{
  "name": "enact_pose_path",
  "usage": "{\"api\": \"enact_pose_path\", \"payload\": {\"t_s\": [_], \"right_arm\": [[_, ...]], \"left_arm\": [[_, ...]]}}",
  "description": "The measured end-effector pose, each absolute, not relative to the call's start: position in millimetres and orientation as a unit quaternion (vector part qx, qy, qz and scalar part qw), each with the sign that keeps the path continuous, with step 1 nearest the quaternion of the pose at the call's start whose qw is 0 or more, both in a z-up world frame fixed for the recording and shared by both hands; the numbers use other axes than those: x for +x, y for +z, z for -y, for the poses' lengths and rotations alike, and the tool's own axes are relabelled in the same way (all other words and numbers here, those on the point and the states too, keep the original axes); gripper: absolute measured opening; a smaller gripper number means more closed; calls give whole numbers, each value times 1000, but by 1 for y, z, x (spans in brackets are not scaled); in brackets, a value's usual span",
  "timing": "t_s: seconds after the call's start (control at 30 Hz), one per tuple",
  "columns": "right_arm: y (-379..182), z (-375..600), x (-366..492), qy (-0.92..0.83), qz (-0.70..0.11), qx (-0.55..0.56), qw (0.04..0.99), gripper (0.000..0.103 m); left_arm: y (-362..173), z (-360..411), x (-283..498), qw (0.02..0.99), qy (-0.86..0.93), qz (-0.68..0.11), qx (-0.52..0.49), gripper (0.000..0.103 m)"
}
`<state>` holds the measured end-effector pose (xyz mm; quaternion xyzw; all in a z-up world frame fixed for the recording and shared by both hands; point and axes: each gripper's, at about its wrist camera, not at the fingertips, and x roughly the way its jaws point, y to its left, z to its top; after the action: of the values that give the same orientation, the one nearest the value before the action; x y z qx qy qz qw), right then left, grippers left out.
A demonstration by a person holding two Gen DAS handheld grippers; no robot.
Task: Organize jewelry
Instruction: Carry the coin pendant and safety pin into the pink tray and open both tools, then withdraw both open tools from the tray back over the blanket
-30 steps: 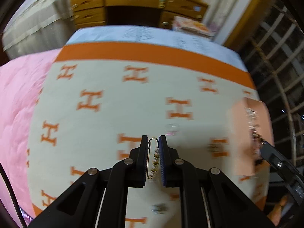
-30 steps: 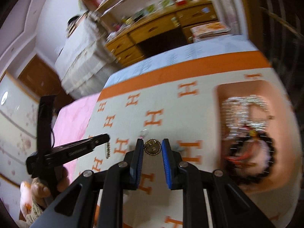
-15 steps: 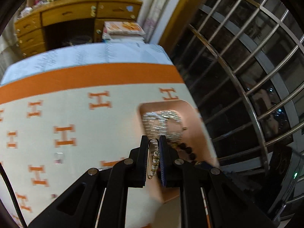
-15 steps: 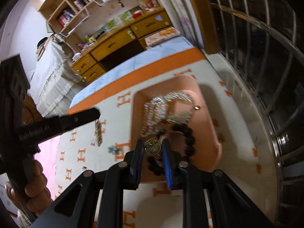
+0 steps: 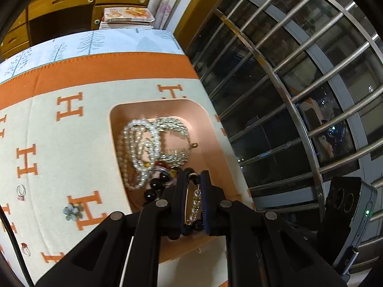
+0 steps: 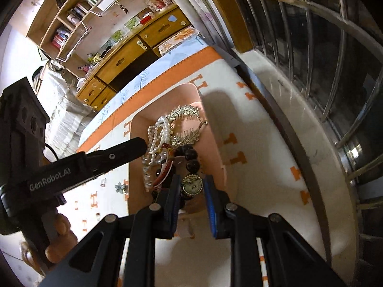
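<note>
A pink tray (image 5: 210, 129) lies on the orange-and-white H-patterned blanket (image 5: 59, 157) and holds a pearl necklace (image 5: 138, 148), a silver piece (image 5: 172, 126) and dark beads (image 5: 153, 186). My left gripper (image 5: 192, 179) is shut on a gold pin with pearls (image 5: 195, 203) above the tray's near end. My right gripper (image 6: 191, 181) is shut on a round gold brooch (image 6: 192, 185) over the same tray (image 6: 213, 138), next to the left gripper (image 6: 134, 146).
Loose on the blanket left of the tray are a pale flower piece (image 5: 71, 211) and two rings (image 5: 21, 191) (image 5: 25, 248). A barred window (image 5: 287, 95) runs close along the right. A wooden desk (image 5: 71, 2) stands beyond the bed.
Both grippers swung right from the open blanket to above the pink tray, each still holding its piece.
</note>
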<state>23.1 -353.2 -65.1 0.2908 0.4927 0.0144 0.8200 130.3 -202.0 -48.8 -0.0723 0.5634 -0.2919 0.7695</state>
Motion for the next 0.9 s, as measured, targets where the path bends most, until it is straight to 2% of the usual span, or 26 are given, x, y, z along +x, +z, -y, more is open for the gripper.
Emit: {"api": "enact_pose_path", "payload": {"t_s": [0.17,0.23,0.33,0.5,0.7,0.9], "right_arm": [[-55,351,16,11,-483,289,826,36],[-51,350,14,3,-478,282,832,37],[-45,346,11,0,-471,272,839,37],[-42,335,10,5,-470,255,845,37],[-37,314,9,20,-473,225,852,37],[-28,289,5,42,-473,201,857,37]], "left_arm": [[-45,212,124,770,-304,-557,-61,10],[-44,213,123,773,-304,-554,-57,14],[-40,208,121,785,-290,-545,-53,31],[-31,192,112,814,-254,-522,-29,49],[-21,150,98,842,-208,-499,-12,60],[-13,77,86,862,-143,-486,-9,61]]}}
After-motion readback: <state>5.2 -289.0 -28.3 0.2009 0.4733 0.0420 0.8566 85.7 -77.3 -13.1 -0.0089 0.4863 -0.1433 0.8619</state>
